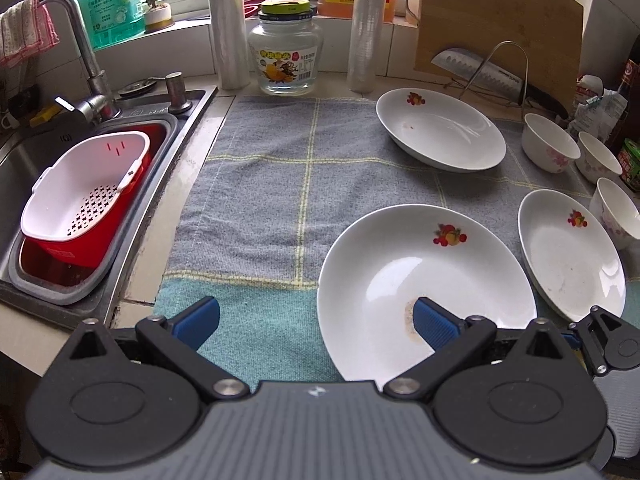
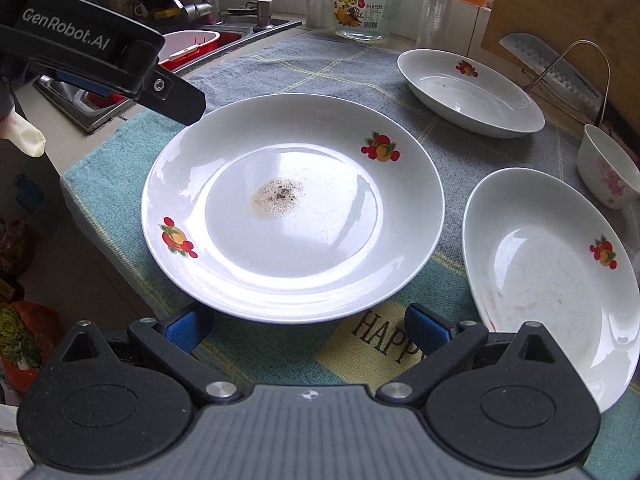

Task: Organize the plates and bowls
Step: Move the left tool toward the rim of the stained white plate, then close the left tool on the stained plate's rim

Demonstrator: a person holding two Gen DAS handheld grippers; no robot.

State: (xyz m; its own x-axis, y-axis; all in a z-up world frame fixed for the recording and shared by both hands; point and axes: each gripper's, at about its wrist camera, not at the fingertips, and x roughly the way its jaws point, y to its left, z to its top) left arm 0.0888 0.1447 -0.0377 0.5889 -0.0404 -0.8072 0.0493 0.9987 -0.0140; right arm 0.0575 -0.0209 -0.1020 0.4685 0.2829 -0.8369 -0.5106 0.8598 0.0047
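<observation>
White lettering reading "GenRobot.AI" runs along the black body of the left gripper (image 2: 88, 36), upper left of the right wrist view. Dark capitals "HAPP", cut off by the right gripper (image 2: 308, 330), sit on a yellow patch of the towel (image 2: 372, 344), bottom centre. The glass jar (image 2: 366, 4) at top centre carries a label with Chinese characters and a barcode, too small to read. The knife blade (image 2: 560, 72), upper right, bears a small dark brand mark that stays illegible.
</observation>
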